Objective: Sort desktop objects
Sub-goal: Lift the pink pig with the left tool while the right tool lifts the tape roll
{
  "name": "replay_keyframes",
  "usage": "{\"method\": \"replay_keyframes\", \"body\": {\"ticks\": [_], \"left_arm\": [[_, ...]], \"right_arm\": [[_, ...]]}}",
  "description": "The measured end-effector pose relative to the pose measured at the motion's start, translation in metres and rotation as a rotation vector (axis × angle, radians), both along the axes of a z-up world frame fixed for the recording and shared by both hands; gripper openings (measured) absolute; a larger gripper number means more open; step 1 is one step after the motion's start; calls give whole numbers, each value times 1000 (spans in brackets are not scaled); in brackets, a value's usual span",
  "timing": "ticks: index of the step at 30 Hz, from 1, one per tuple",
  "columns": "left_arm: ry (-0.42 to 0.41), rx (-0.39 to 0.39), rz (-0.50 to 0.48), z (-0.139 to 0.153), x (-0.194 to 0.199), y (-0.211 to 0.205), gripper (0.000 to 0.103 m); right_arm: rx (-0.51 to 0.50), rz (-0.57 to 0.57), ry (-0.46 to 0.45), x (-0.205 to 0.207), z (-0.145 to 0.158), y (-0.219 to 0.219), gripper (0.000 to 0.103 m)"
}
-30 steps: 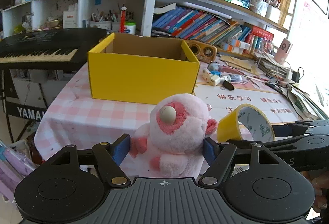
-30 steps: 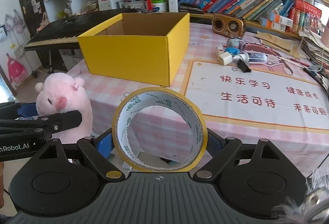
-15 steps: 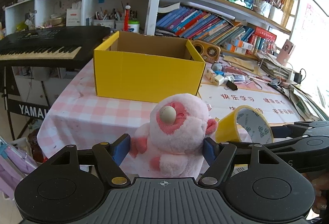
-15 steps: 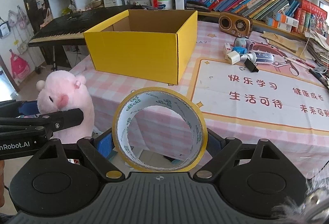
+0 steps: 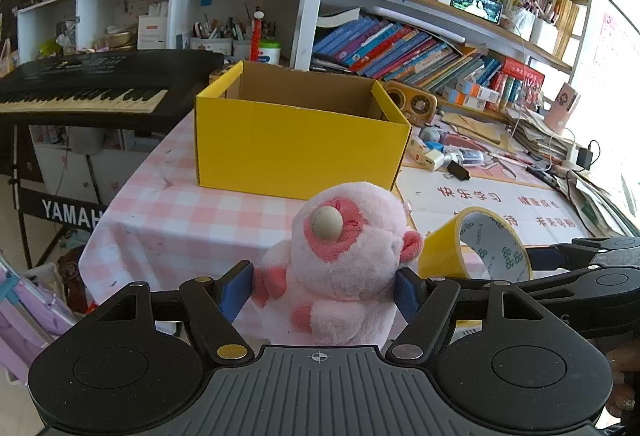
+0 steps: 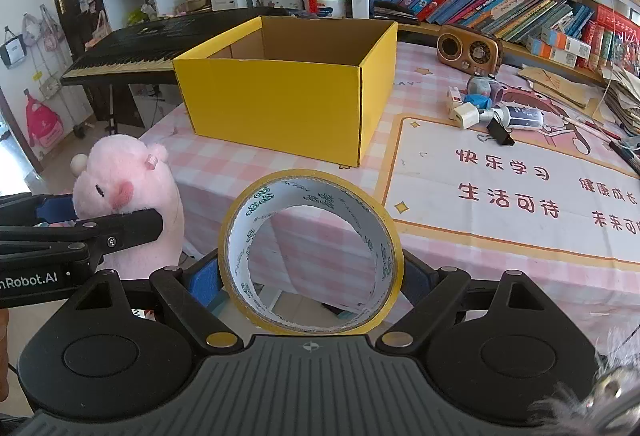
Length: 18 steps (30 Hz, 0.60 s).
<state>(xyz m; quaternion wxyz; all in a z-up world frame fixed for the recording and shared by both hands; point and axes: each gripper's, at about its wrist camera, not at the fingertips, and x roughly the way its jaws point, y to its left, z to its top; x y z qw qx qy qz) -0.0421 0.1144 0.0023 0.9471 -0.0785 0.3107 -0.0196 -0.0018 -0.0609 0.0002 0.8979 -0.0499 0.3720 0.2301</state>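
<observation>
**Left wrist view: both hands loaded, box next**

The left gripper (image 5: 324, 286) is clamped on the pink plush toy (image 5: 340, 260), the right gripper (image 6: 308, 276) on the yellow tape roll (image 6: 310, 252). Both are carried off the table's near edge, facing the open yellow box (image 6: 288, 96), probably the drop spot.

Open pink-checked bench (image 6: 224, 160) lying bare ahead of yellow box (image 6: 280, 104); box top open, near wall blocking low approach. Clutter (image 6: 484, 112) crowding right of box.
</observation>
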Motion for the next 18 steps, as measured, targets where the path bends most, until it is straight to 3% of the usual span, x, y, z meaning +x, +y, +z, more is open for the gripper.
{"method": "replay_keyframes", "body": {"ticks": [18], "left_arm": [[1,-13,33,1,2,16,73]], "right_arm": [[-7,42,-1,6,0,16,87]]}}
